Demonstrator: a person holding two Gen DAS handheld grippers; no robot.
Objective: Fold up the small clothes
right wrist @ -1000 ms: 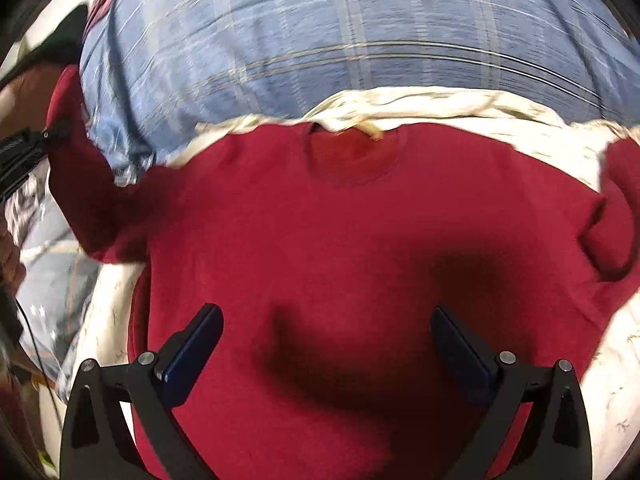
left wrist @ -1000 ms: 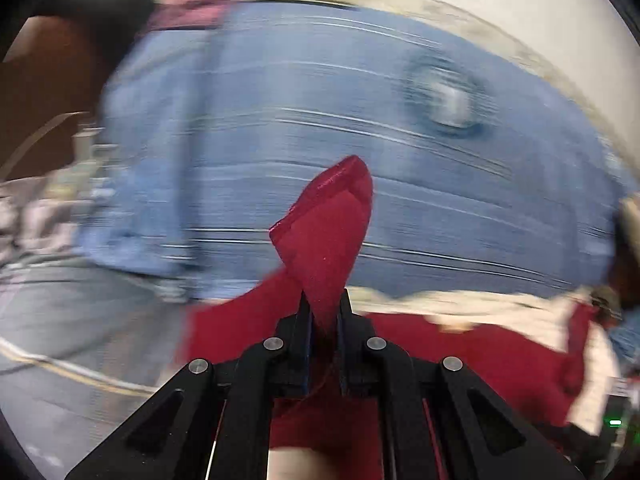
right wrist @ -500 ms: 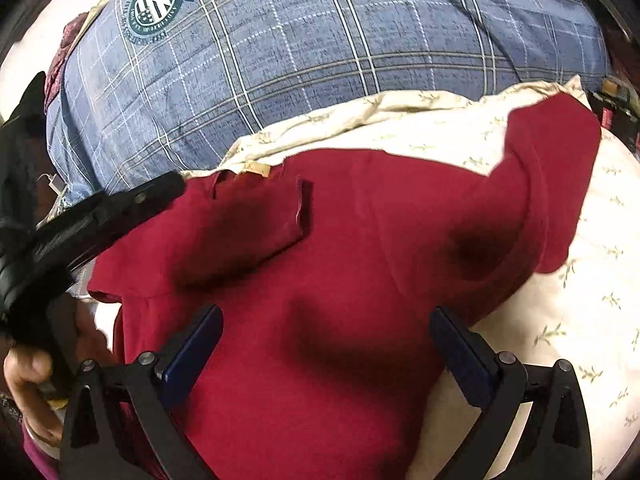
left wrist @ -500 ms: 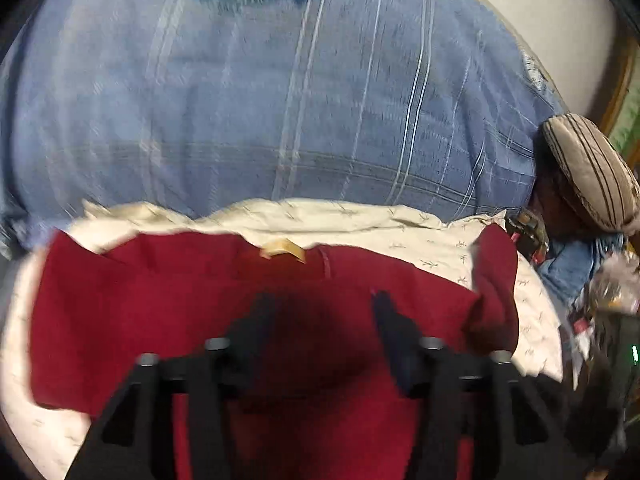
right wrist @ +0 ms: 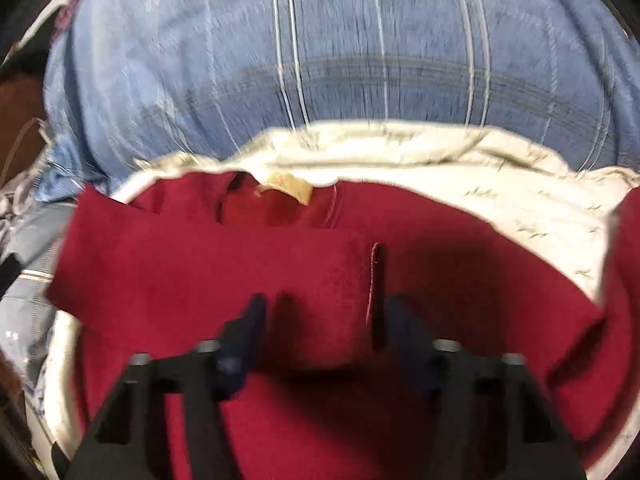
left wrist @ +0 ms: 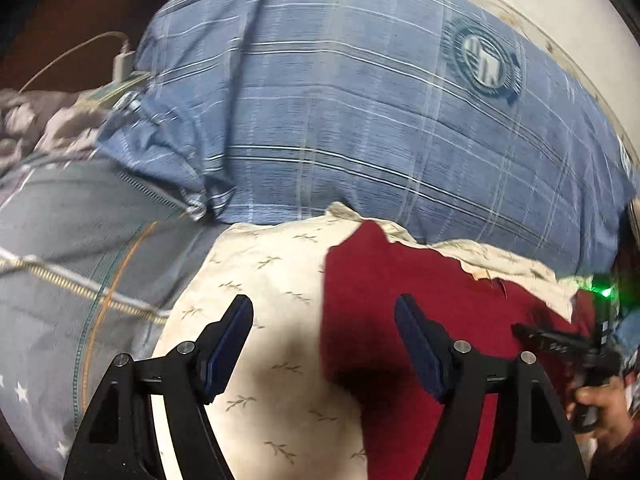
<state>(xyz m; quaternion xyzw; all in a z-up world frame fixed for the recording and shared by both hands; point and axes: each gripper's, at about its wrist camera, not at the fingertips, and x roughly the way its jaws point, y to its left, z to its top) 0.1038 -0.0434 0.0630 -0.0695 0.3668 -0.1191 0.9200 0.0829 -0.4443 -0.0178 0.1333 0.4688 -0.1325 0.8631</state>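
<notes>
A dark red T-shirt (right wrist: 440, 280) lies face up on a cream leaf-print cushion (right wrist: 520, 208), its tan neck label (right wrist: 288, 188) at the far side. One sleeve (right wrist: 200, 272) is folded across the chest. My right gripper (right wrist: 326, 312) hangs over that folded sleeve with its jaws closing; the cloth lies between the blurred fingers and they do not pinch it. My left gripper (left wrist: 322, 316) is empty with its jaws opening, astride the shirt's (left wrist: 420, 288) straight left edge. The right gripper (left wrist: 560, 344) and the hand (left wrist: 600, 404) holding it show at the right edge of the left wrist view.
A big blue plaid pillow (left wrist: 360, 120) with a round crest rises right behind the cushion (left wrist: 260, 300). Grey star-print bedding (left wrist: 60, 280) lies to the left, with a white charger and cable (left wrist: 124, 60) beyond it. A green light (left wrist: 606, 290) glows at the far right.
My left gripper let go of the red sleeve, opened and swung left to the shirt's edge. The sleeve now lies across the chest. My right gripper's jaws narrowed as it moved over that sleeve.
</notes>
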